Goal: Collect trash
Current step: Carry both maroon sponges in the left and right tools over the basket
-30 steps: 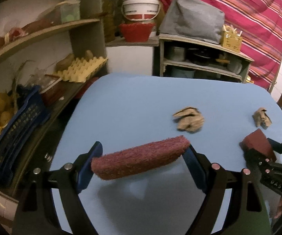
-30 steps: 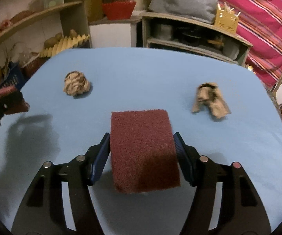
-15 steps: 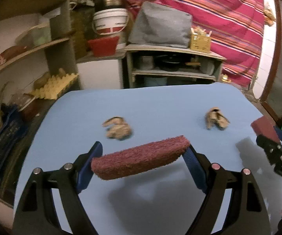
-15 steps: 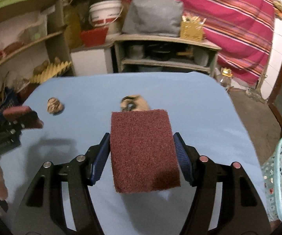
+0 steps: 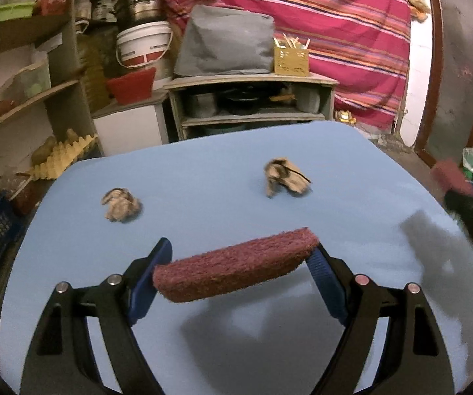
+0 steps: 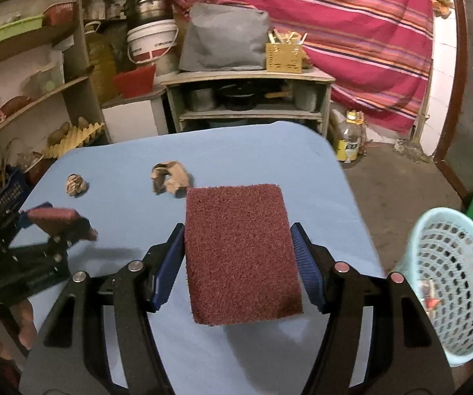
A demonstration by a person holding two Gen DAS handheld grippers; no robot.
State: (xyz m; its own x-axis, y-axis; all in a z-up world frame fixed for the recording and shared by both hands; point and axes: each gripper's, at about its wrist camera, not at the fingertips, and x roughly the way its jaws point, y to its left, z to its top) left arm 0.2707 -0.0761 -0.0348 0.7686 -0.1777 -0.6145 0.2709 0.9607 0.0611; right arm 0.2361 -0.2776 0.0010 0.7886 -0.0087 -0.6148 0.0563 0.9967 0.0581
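Blue worktop carries the trash: two crumpled paper wads. Teal basket sits off the worktop's right edge, low, likely the drop spot; scraps already inside. Bigger wad mid-worktop, smaller wad left of it, both loose, neither collected yet. Left tongs clamp a maroon scrub pad by its ends, bowed upward. Right tongs clamp a second pad by its sides, flat, probably for pushing wads. Both tilt downward over the worktop's near edge.
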